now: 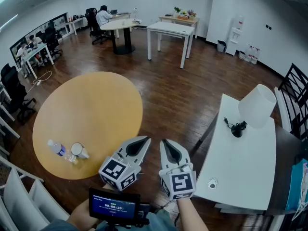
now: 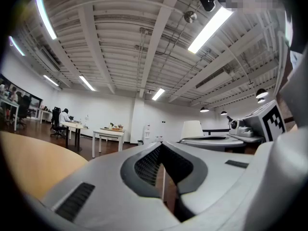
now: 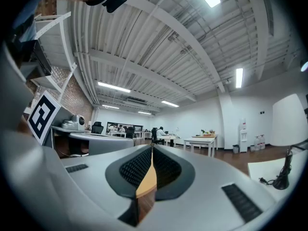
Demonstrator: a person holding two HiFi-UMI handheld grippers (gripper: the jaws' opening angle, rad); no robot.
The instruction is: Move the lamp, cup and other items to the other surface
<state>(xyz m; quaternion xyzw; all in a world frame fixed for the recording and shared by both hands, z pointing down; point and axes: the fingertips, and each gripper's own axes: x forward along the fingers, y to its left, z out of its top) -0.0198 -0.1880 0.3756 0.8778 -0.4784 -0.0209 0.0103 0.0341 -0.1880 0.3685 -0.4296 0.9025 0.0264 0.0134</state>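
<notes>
Both left gripper (image 1: 144, 139) and right gripper (image 1: 166, 142) sit closed and empty at six o'clock, so seemingly nothing is moved yet: white-shaded lamp (image 1: 257, 106) at three o'clock, white cup (image 1: 78, 150) and clear plastic bottle (image 1: 58, 149) on round tan table (image 1: 96, 109) at eight.

Honey wood, white and grey over a dark brown plank floor (image 1: 173, 95)

The round table (image 1: 96, 109) is honey-yellow and carries a clear water bottle (image 1: 58, 149) with a blue label and a white cup (image 1: 79, 151). The rectangular table (image 1: 240, 177) is white, and its lamp (image 1: 256, 106) has a white shade on a black base. The left gripper (image 1: 144, 139) and right gripper (image 1: 164, 142) are light grey with black ribbed pads and black-and-white marker cubes.
</notes>
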